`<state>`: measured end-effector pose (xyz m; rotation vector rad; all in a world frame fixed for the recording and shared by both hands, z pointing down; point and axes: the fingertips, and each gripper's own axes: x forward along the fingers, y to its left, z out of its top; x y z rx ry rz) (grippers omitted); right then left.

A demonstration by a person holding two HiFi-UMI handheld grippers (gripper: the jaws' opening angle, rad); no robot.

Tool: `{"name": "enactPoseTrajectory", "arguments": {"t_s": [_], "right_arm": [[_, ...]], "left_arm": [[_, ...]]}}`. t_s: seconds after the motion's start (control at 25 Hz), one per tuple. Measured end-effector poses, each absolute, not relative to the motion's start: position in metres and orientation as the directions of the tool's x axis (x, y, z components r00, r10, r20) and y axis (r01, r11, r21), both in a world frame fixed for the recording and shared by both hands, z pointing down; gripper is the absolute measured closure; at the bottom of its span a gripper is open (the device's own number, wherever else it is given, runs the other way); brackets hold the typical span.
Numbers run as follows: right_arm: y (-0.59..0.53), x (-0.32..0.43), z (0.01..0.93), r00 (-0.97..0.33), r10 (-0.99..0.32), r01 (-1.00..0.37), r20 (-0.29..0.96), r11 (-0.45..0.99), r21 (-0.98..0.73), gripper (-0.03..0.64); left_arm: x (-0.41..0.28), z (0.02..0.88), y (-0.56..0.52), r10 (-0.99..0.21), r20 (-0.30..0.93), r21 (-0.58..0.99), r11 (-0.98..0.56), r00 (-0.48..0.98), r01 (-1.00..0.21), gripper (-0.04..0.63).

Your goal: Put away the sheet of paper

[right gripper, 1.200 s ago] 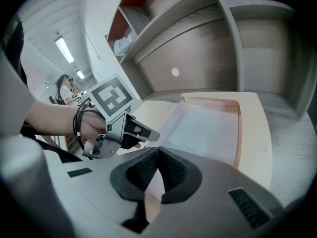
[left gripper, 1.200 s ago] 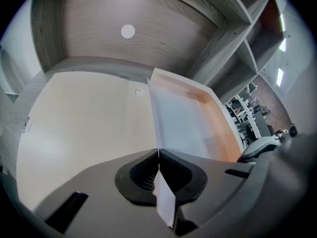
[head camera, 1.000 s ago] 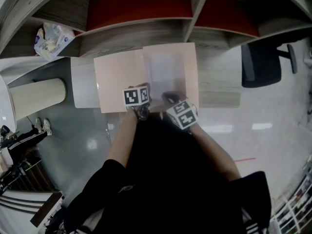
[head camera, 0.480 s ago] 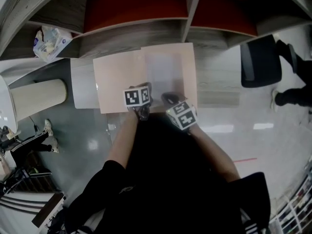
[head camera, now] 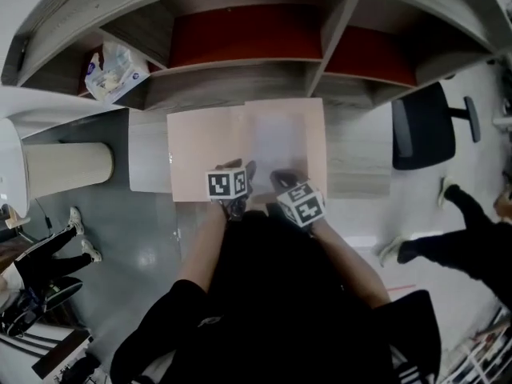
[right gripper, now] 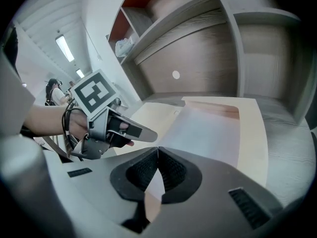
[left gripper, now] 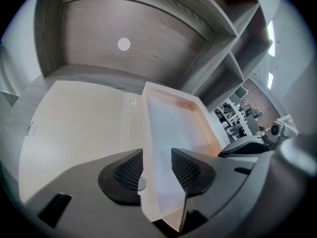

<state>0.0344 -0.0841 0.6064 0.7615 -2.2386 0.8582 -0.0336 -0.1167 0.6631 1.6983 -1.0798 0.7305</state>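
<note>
A: Status of left gripper?
B: Jaws are opening, pads standing clear of thin white sheet of paper running between them.
A: Right gripper?
B: Clamping sheet's near edge. Sheet is lying ahead of both, on right half of open peach card folder on grey wooden desk.
</note>
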Motion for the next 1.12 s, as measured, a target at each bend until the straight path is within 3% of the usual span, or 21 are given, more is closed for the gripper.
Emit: {"name": "enactPoseTrajectory", "arguments": {"t_s": [0.4, 0.72, 1.12], "right_arm": [[-0.084, 0.0, 0.575, -0.633, -0.379, -0.704, 0.675, 0.644, -0.299, 0.598], [-0.079, -0.02, 0.528, -0.605, -0.527, -0.752, 0.597, 0.624, -0.211, 0.598], [-0.034, -0.019, 0.477, -0.525, -0.688, -0.818, 0.501, 0.571, -0.071, 0.599]], "left_arm": [[-0.063, 0.591, -0.104, -0.527, 0.74, 0.366, -0.205, 0.417, -0.908, 0.399], [-0.078, 0.539, -0.072, -0.654, 0.642, 0.333, -0.232, 0.4, -0.914, 0.526], [-0.104, 0.484, -0.03, -0.766, 0.52, 0.263, -0.276, 0.377, -0.924, 0.549]]}}
